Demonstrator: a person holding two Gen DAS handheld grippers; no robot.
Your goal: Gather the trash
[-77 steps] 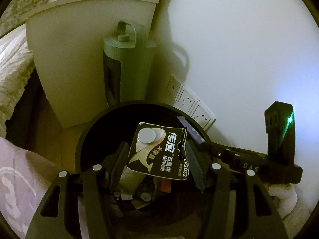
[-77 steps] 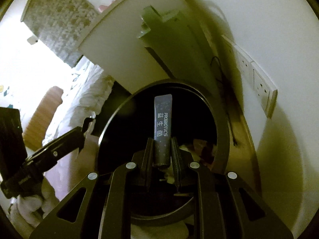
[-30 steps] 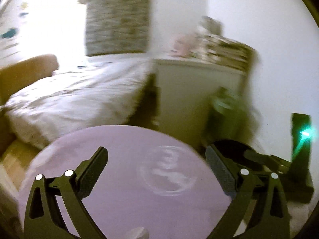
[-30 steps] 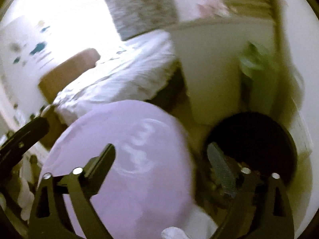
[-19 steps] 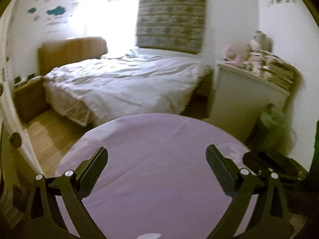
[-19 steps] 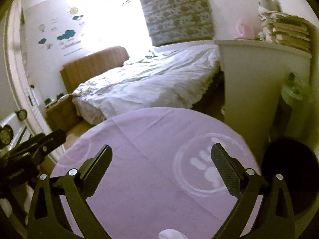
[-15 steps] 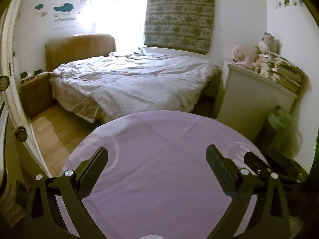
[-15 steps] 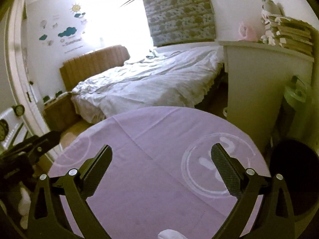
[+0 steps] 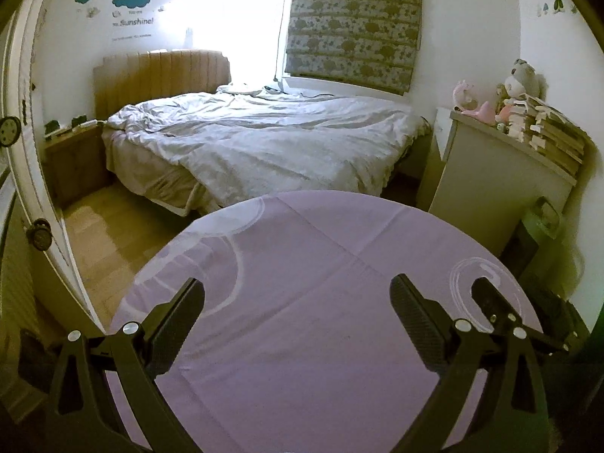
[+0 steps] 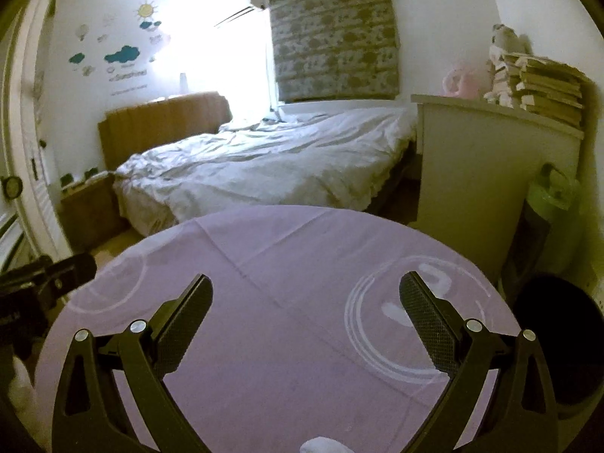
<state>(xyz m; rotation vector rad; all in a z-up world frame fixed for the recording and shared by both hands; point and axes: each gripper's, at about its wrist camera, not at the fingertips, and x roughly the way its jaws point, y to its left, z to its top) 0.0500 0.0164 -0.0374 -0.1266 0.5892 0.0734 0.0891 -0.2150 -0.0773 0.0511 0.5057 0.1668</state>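
The left gripper (image 9: 296, 311) and the right gripper (image 10: 305, 307) both hang above a round table covered in a purple cloth (image 9: 302, 264), each with its fingers spread wide and nothing between them. The black trash bin (image 10: 558, 339) stands on the floor just beside the table's right edge. Beyond the table lies an unmade bed (image 9: 260, 139).

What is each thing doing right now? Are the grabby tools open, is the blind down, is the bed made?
Left black two-finger tool: open, empty.
Right black two-finger tool: open, empty.
Round purple tablecloth: spread flat, creased.
Black round trash bin: upright, uncovered.
Patterned window blind: lowered.
White bed duvet: rumpled, unmade.
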